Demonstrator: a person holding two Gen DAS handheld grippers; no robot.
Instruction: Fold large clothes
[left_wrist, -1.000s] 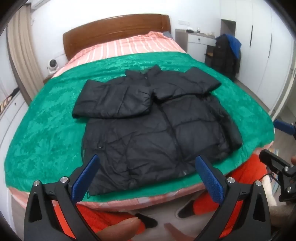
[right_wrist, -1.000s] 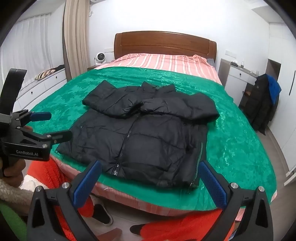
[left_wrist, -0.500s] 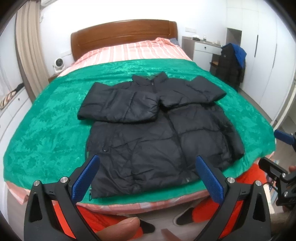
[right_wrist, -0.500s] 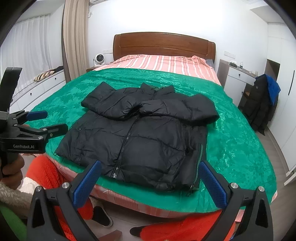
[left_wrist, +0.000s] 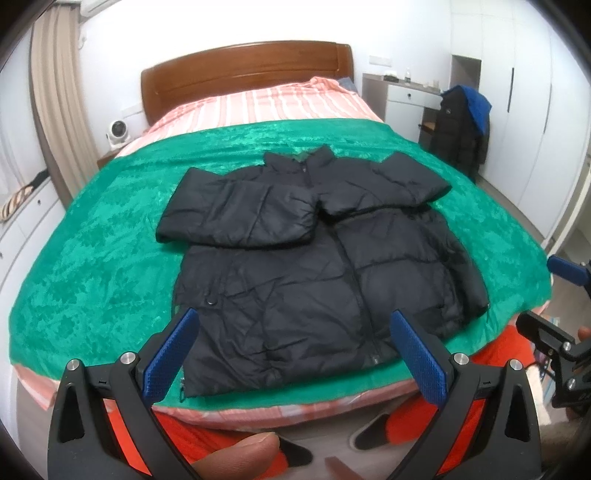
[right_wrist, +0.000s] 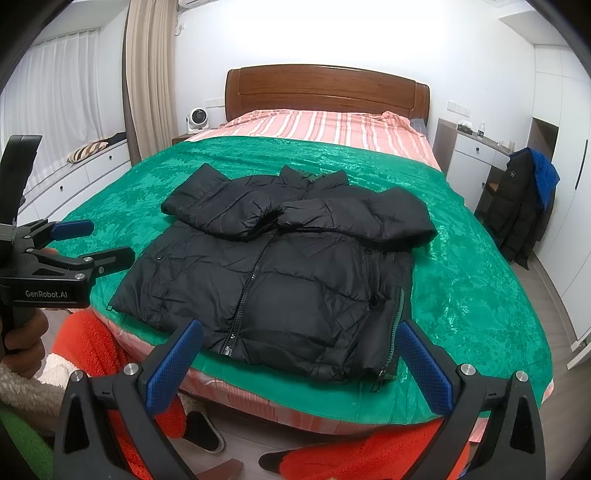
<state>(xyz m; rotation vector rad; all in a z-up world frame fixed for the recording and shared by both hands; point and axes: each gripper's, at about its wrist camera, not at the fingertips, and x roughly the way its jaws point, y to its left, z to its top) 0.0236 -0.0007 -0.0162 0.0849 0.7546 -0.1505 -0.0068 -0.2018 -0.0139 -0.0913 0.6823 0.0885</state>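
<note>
**Black puffer jacket laid out on a bed, both tongs spread and empty**

A black quilted puffer jacket (left_wrist: 317, 266) lies face up on a green velvety bedspread (left_wrist: 92, 258) that covers the near part of a bed with a dark wooden headboard (left_wrist: 243, 77). The jacket is zipped, with its collar pointing toward the headboard and its hem close to the foot edge of the bed. Both sleeves are folded inward across the chest and meet near the zip just below the collar. Beyond the bedspread, a pink and white striped sheet (left_wrist: 266, 105) runs up to the headboard.

The left tongs (left_wrist: 295, 354) hang in the air above the foot of the bed, near the jacket's hem, their two blue-padded fingers spread wide and gripping nothing. The right tongs (right_wrist: 299, 362) are held the same way, released and empty, over the hem corner on the jacket's other side. Neither touches the jacket.

From the right wrist view, the left tongs (right_wrist: 99, 243) show from the side, held by a hand (right_wrist: 22, 339) in a fluffy white cuff. Orange fleece clothing (right_wrist: 92, 350) and a dark slipper (right_wrist: 203, 432) show at the foot of the bed.

A small white fan (right_wrist: 197, 119) sits beside the headboard, beige curtains (right_wrist: 147, 81) hang on that side, and a dark coat with a blue garment (right_wrist: 524, 199) is draped over a chair by a white dresser (right_wrist: 469, 155).
</note>
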